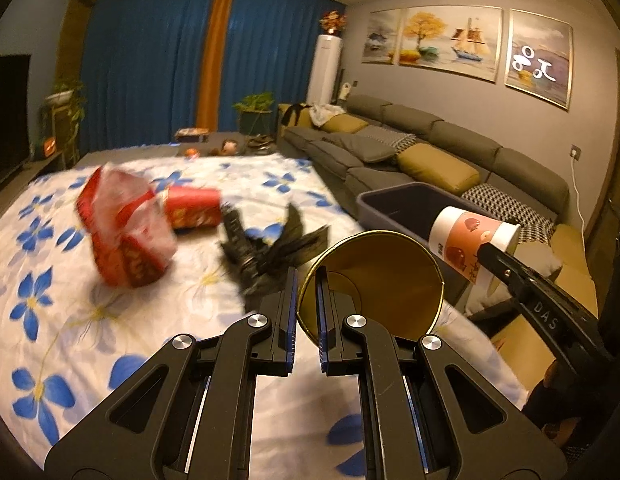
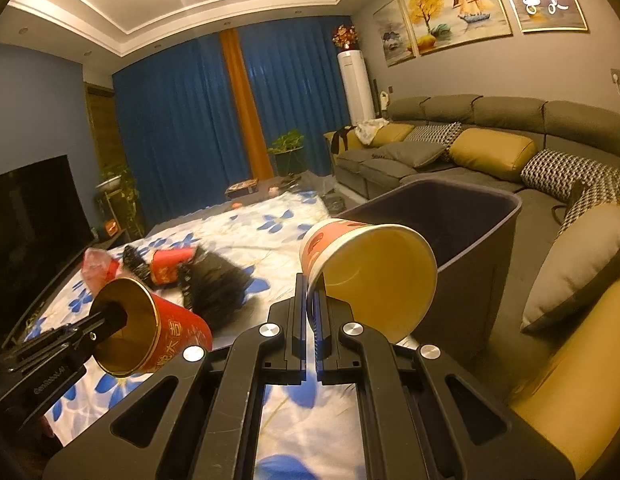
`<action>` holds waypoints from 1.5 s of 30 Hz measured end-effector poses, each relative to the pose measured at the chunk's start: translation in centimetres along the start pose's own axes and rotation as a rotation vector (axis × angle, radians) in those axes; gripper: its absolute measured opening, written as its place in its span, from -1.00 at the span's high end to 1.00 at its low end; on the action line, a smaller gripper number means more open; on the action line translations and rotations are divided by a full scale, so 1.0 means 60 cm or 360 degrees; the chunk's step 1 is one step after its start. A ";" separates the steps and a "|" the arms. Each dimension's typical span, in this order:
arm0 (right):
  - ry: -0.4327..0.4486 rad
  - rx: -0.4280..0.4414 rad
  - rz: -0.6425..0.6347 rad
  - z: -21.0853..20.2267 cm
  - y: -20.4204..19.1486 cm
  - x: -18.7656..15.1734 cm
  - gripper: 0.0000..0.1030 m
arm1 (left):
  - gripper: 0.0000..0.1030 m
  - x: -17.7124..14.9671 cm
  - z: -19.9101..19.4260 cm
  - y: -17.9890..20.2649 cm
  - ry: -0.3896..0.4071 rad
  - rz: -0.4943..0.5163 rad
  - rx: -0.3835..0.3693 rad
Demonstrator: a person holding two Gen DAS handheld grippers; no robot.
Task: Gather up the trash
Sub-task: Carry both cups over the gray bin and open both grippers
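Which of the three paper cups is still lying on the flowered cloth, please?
The red cup beside the crumpled red wrapper; the gold-lined red cup and the white-and-orange cup are each pinched by a hand-held gripper.

Blue curtains (image 2: 182,128) hang on the far wall, a grey sofa (image 2: 490,140) runs along the right beneath paintings (image 2: 442,12).

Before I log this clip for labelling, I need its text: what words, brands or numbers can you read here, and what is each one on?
"DAS" on the right gripper, on its arm.
"GenRobot.AI" on the left gripper, on its body; small, partly legible.
Gold Chinese characters on the red cup: too blurred to read.
Small print on the white paper cup: too small to read.
Print on the red package and the lying red cup: motion-blurred, unreadable.
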State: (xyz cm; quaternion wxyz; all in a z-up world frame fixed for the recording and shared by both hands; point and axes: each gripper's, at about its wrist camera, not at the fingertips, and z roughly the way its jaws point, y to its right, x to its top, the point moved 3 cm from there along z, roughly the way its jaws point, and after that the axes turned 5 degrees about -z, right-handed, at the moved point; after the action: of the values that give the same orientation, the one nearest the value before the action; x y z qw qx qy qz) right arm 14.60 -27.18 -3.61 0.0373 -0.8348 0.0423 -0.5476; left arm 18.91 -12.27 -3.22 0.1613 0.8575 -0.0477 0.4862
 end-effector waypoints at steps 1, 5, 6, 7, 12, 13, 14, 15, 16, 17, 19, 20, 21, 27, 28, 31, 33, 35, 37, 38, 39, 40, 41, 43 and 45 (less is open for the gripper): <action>0.0009 -0.0016 -0.0008 0.001 0.006 0.006 0.92 | 0.85 0.005 0.006 0.010 0.0004 0.0016 -0.0012; 0.0051 -0.0090 -0.0037 0.007 0.030 0.031 0.92 | 0.85 0.027 0.030 0.050 0.0018 0.0059 -0.0067; 0.0062 -0.0113 -0.0043 0.010 0.039 0.038 0.92 | 0.85 0.032 0.038 0.062 0.0022 0.0077 -0.0083; 0.0070 -0.0132 -0.0049 0.014 0.048 0.045 0.92 | 0.85 0.036 0.045 0.073 0.0023 0.0092 -0.0097; 0.0098 -0.0216 -0.0062 0.029 0.085 0.070 0.92 | 0.85 0.059 0.084 0.120 0.0019 0.0154 -0.0152; 0.0102 -0.0230 -0.0063 0.033 0.093 0.075 0.92 | 0.85 0.064 0.095 0.130 0.0014 0.0161 -0.0166; 0.0106 -0.0239 -0.0063 0.036 0.099 0.077 0.92 | 0.85 0.068 0.105 0.139 0.0008 0.0164 -0.0179; 0.0107 -0.0255 -0.0067 0.040 0.107 0.081 0.92 | 0.85 0.073 0.115 0.146 0.0004 0.0166 -0.0192; 0.0109 -0.0267 -0.0072 0.044 0.114 0.084 0.92 | 0.85 0.078 0.128 0.155 -0.0002 0.0167 -0.0200; 0.0111 -0.0273 -0.0074 0.048 0.119 0.085 0.92 | 0.85 0.082 0.140 0.163 -0.0007 0.0173 -0.0208; 0.0103 -0.0291 -0.0076 0.059 0.133 0.089 0.92 | 0.85 0.088 0.162 0.176 -0.0024 0.0173 -0.0239; 0.0096 -0.0293 -0.0077 0.066 0.139 0.090 0.92 | 0.85 0.091 0.175 0.184 -0.0034 0.0169 -0.0260; 0.0090 -0.0291 -0.0078 0.068 0.139 0.087 0.92 | 0.85 0.092 0.184 0.189 -0.0039 0.0168 -0.0272; 0.0020 -0.0275 -0.0079 0.104 0.162 0.075 0.92 | 0.85 0.096 0.252 0.212 -0.0104 0.0143 -0.0306; 0.0008 -0.0271 -0.0076 0.110 0.166 0.072 0.93 | 0.85 0.094 0.262 0.216 -0.0116 0.0145 -0.0309; -0.0025 -0.0260 -0.0073 0.125 0.173 0.064 0.93 | 0.85 0.092 0.283 0.227 -0.0134 0.0151 -0.0333; -0.0049 -0.0253 -0.0073 0.135 0.176 0.060 0.93 | 0.85 0.090 0.292 0.230 -0.0142 0.0153 -0.0347; -0.0068 -0.0245 -0.0075 0.143 0.177 0.054 0.93 | 0.85 0.087 0.301 0.235 -0.0155 0.0155 -0.0359; -0.0081 -0.0240 -0.0075 0.146 0.179 0.052 0.93 | 0.85 0.084 0.309 0.238 -0.0166 0.0167 -0.0359; -0.0086 -0.0238 -0.0072 0.148 0.179 0.051 0.93 | 0.85 0.082 0.313 0.238 -0.0174 0.0161 -0.0369; -0.0090 -0.0236 -0.0068 0.151 0.181 0.050 0.93 | 0.84 0.082 0.317 0.239 -0.0180 0.0159 -0.0375; -0.0094 -0.0235 -0.0068 0.153 0.181 0.049 0.93 | 0.84 0.080 0.322 0.239 -0.0187 0.0157 -0.0373; -0.0097 -0.0236 -0.0067 0.156 0.181 0.048 0.93 | 0.84 0.079 0.325 0.239 -0.0195 0.0160 -0.0372; -0.0099 -0.0229 -0.0068 0.160 0.182 0.048 0.92 | 0.84 0.076 0.330 0.239 -0.0207 0.0167 -0.0372; -0.0101 -0.0228 -0.0070 0.162 0.182 0.048 0.92 | 0.84 0.075 0.332 0.241 -0.0214 0.0170 -0.0374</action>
State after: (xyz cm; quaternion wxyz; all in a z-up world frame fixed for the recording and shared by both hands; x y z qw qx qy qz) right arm 24.35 -38.23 -6.03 -0.0332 -0.8530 0.0619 -0.5171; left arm 34.13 -31.98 -5.50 0.2310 0.8595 -0.1605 0.4267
